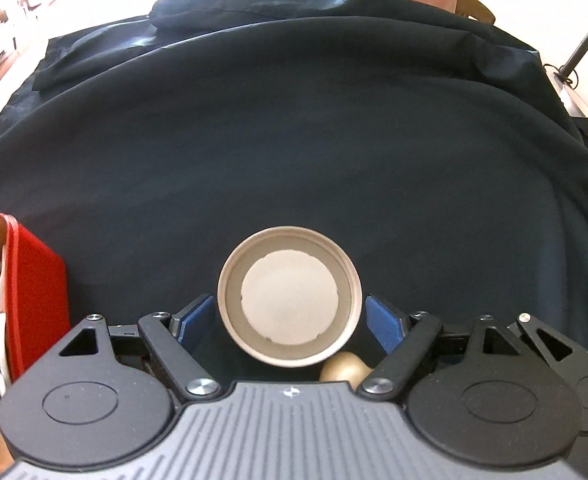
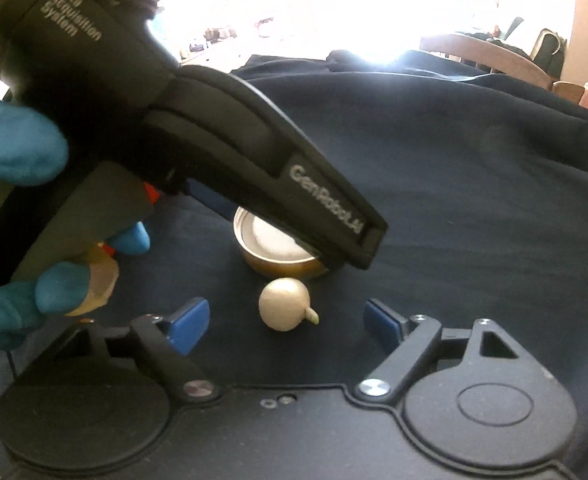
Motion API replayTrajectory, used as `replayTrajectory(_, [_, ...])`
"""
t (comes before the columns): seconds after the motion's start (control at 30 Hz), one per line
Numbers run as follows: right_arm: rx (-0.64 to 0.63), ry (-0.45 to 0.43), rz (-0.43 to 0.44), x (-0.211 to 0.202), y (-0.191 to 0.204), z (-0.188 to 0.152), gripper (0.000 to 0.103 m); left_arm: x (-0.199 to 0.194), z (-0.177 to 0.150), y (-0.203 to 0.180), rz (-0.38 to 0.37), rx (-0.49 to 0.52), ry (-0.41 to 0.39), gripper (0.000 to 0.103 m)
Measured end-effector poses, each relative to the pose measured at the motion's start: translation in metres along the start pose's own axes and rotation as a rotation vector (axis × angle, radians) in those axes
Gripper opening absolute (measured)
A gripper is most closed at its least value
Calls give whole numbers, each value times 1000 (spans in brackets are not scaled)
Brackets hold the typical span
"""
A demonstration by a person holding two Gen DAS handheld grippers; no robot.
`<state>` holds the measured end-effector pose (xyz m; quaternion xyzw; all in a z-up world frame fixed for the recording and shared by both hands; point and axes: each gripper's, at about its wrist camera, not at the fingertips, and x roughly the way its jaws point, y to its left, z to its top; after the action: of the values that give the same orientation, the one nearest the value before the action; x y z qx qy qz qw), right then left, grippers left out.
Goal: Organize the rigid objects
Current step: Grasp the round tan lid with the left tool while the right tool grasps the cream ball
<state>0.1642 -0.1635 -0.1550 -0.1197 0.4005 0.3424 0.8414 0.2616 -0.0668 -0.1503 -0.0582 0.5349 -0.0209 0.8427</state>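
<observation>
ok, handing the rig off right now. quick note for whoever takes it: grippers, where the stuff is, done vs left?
Left gripper: open, jaws either side of the gold jar lid, pads not on it.
Right gripper: open, straddling the small onion-like bulb, no contact.
Lid lies upside down on the dark cloth, bulb right beside it.
Red box sits left of the lid.
Done: nothing picked up yet. Left: grasp both and place them; destination not evident.
</observation>
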Motion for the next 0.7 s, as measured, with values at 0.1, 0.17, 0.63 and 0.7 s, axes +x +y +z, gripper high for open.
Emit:
replayTrajectory(0.1, [-11, 13, 6, 3, 0, -1, 75, 2, 0, -1, -1, 2, -8, 82])
replayTrajectory(0.17, [-19, 13, 9, 4, -2, 0, 73, 2, -1, 0, 3, 2, -15, 82])
replayTrajectory(0.63, [-51, 3, -9, -4, 2, -3, 31, -5, -15, -5, 34, 28, -54, 78])
replayTrajectory(0.7, [-46, 4, -18, -6, 2, -5, 31, -7, -16, -4, 39, 23, -57, 78])
